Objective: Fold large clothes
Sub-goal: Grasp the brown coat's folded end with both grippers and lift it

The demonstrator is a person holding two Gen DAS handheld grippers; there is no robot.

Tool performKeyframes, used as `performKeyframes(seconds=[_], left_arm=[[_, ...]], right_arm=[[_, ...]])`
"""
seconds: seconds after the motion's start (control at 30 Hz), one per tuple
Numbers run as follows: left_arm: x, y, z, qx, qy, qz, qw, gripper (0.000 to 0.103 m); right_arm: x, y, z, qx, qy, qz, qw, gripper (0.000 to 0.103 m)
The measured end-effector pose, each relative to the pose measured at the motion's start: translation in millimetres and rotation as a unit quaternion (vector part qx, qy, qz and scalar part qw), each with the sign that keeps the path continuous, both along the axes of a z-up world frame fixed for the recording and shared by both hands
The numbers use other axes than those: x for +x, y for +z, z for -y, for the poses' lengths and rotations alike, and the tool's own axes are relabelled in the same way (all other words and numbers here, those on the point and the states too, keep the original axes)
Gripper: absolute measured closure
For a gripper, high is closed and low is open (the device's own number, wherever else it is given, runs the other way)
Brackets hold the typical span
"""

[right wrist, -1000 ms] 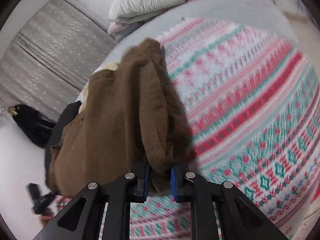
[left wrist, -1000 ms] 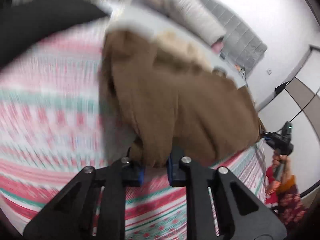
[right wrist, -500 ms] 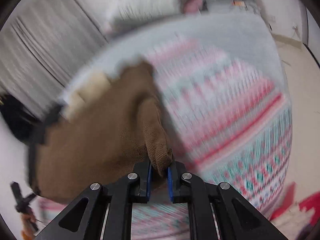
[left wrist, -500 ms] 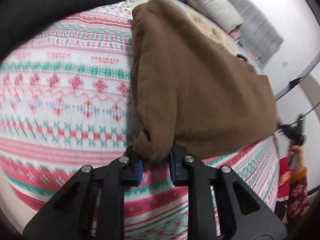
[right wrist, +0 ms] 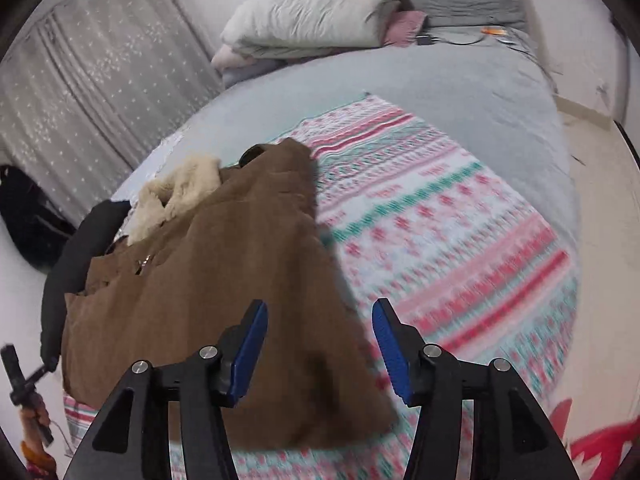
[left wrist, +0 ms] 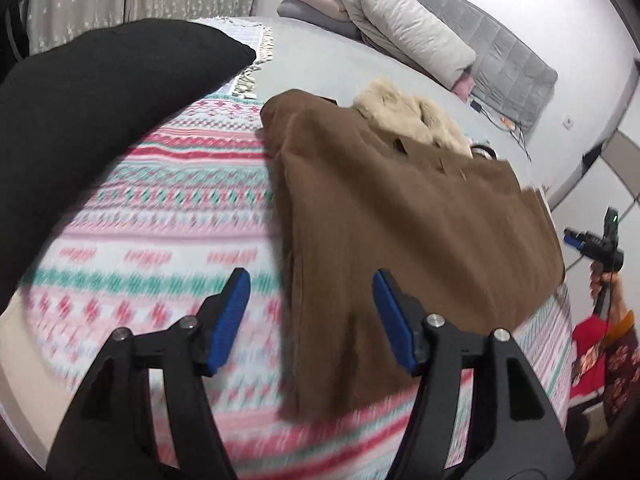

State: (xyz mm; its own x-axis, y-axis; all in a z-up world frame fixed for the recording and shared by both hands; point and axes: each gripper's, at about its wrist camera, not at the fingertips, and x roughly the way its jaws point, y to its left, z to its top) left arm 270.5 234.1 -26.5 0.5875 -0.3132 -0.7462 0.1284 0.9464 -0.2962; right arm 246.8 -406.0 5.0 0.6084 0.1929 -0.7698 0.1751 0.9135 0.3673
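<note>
A brown coat [left wrist: 400,232] with a cream fur collar [left wrist: 412,118] lies spread on a patterned pink, green and white blanket [left wrist: 160,216] on the bed. It also shows in the right wrist view [right wrist: 224,292], with the fur collar [right wrist: 180,192] at its far end. My left gripper [left wrist: 312,316] is open and empty, just above the coat's near left corner. My right gripper [right wrist: 320,348] is open and empty, above the coat's near right corner. The right gripper also shows at the right edge of the left wrist view [left wrist: 596,244].
A black garment [left wrist: 100,112] lies on the bed to the left of the coat. Folded pillows and duvets [right wrist: 316,20] are stacked at the headboard. A grey sheet [right wrist: 460,84] covers the far bed. Curtains [right wrist: 92,80] hang behind.
Both grippers held a coat corner and have opened and let go. The coat now lies flat on the blanket, and both grippers have drawn back a little.
</note>
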Motion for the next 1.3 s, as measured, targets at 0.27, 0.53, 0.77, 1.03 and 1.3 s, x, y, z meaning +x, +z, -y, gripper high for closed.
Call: performKeyframes(seconds=[0.27,0.53,0.77,1.03,1.3], left_arm=[[80,-10,-1,-0.068,0.039,-0.030,0.9965,0.056],[53,42,28,-0.028,0.028,0.049,0.9980,0.097],[64,104,32,-0.008,0.047,0.142,0.9887,0.097],[151,45,22,0.028,0.143,0.100,0.9843,0.097],[150,10,1,0.003,0.099,0.018,0.9949,0.030]], right_arm=[[83,-46,2,0.088,-0.031,-0.045,0.995,0.048],[62,-11,-37,0.017,-0.015,0.024,0.999,0.093],[60,65,-43,-0.020,-0.032,0.120,0.992,0.094],[141,42,-30,0.007,-0.070,0.093,0.993,0.091],[146,-31,-5,0.086,-0.062,-0.020,0.994,0.038]])
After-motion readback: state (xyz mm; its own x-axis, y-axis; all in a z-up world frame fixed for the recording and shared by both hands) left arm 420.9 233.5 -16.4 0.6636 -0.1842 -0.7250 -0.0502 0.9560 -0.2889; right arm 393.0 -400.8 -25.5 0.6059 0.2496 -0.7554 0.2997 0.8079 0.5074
